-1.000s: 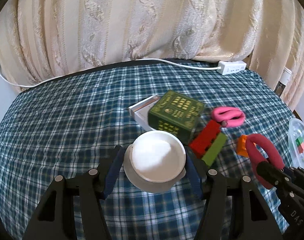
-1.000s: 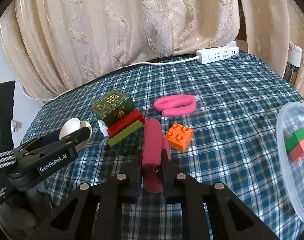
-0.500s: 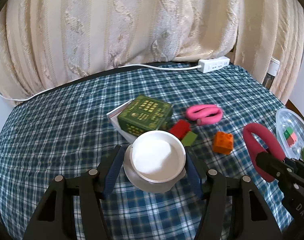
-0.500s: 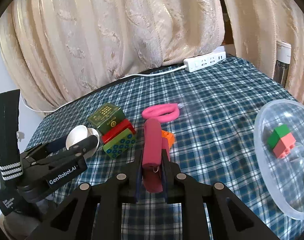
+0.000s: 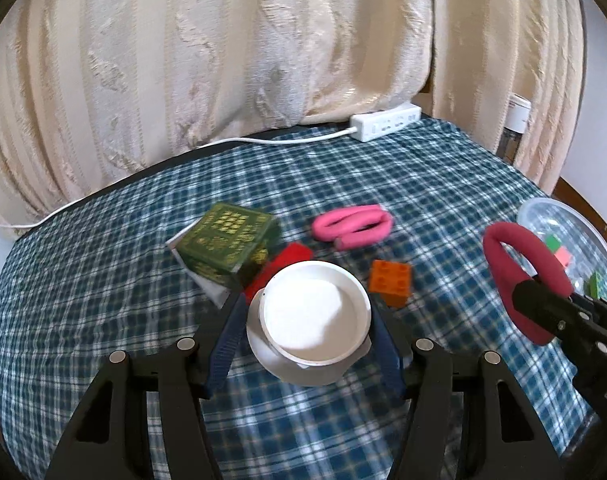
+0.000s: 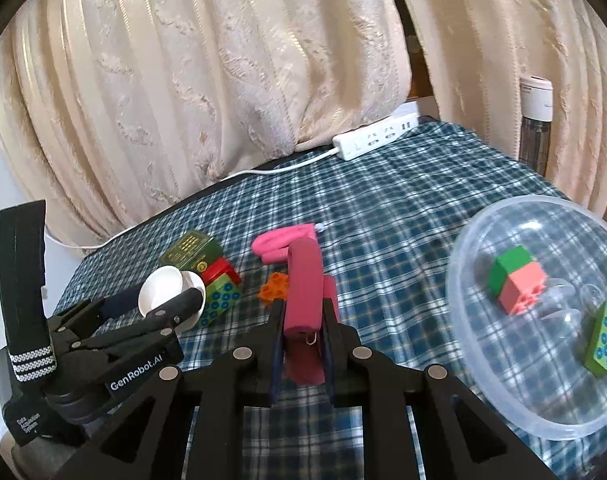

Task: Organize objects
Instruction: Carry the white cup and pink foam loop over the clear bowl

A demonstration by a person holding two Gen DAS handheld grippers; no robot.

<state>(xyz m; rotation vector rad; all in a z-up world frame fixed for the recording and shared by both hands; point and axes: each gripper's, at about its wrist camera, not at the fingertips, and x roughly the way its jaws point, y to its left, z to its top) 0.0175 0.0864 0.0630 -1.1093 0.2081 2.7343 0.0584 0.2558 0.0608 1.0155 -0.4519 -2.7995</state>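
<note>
Both your claws have swung toward the clear bowl (image 6: 503, 412) on the right of the checked surface (image 5: 103, 280) over the last second, and it now looms much larger in the right wrist view. Your left claw (image 5: 307, 342) stays clamped on the white cup (image 5: 315, 318); your right claw (image 6: 303, 344) stays clenched on the dark pink foam loop (image 6: 303, 292). Nothing has been dropped yet. The loop looks closest to going in with the blocks (image 6: 517, 280).

Both wrist views: close over own claw, angled down across plaid counter (image 5: 103, 280) toward far curtain (image 6: 223, 80). Shared: green box (image 5: 229, 240), pink loop (image 6: 281, 242), power strip (image 5: 385, 122).
</note>
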